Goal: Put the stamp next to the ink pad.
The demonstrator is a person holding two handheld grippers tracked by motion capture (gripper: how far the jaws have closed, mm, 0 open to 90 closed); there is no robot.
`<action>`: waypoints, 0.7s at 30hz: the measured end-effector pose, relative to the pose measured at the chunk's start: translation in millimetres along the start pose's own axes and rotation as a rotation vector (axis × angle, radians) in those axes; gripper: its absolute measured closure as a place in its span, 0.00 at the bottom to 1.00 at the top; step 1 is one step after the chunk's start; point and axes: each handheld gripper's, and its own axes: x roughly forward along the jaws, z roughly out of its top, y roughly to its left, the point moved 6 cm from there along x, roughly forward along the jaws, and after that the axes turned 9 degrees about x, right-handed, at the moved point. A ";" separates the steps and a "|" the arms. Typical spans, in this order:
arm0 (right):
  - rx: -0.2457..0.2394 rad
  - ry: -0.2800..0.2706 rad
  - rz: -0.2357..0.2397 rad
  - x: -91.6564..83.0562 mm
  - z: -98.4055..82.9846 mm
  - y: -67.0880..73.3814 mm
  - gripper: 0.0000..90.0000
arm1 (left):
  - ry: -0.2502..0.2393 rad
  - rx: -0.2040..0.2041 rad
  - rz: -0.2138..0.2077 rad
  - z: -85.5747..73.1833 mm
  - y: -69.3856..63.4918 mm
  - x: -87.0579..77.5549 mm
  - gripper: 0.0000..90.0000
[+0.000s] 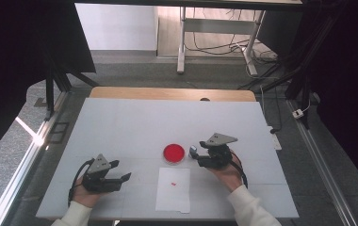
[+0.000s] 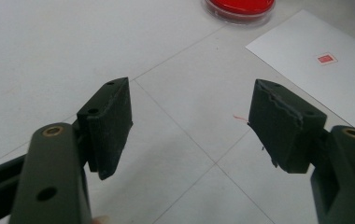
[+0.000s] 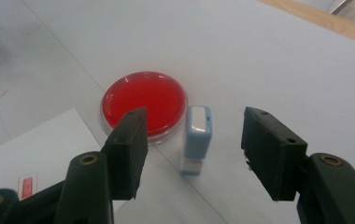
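Stamp (image 3: 196, 138), a small pale-blue block with a white base, stands upright on the white table (image 1: 120, 122) just beside the round red ink pad (image 3: 144, 103), nearly touching its clear rim. The right gripper view sets it between the jaws of the right gripper (image 3: 192, 151), which stand apart with clear gaps on both sides; neither pad presses on it. The high view shows the same stamp (image 1: 194, 151) as a small bluish speck at the tip of the right gripper (image 1: 204, 154), with the ink pad (image 1: 174, 153) to its left.

A white sheet of paper (image 1: 173, 189) lies nearer the person, just below the pad, bearing one small red print (image 1: 173, 182). The left gripper view gives that print (image 2: 325, 59) more sharply as a red square, and catches the pad's near edge (image 2: 239, 6) at the top.

The left gripper (image 2: 189, 126) has its jaws wide with nothing between them, hovering over bare table seams. From above, the left gripper (image 1: 118, 176) sits well apart from the paper's left edge.

Wide bare table lies behind the pad and to both sides; the table's far wooden edge (image 1: 172, 93) is well away from everything.
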 end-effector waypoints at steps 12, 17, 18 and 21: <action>-0.034 -0.080 -0.035 -49.7 -24.6 -6.2 0.44 | -0.011 0.021 -0.007 0.9 0.7 -1.2 0.34; -0.017 -0.088 -0.041 -66.5 -42.4 -14.1 0.44 | -0.016 0.028 -0.009 -0.8 0.5 -4.5 0.34; -0.014 -0.088 -0.045 -69.5 -45.5 -16.1 0.44 | -0.017 0.029 -0.009 -1.2 0.7 -5.5 0.34; -0.014 -0.090 -0.062 -79.5 -54.8 -23.2 0.44 | -0.020 0.026 -0.005 -2.5 2.0 -7.4 0.34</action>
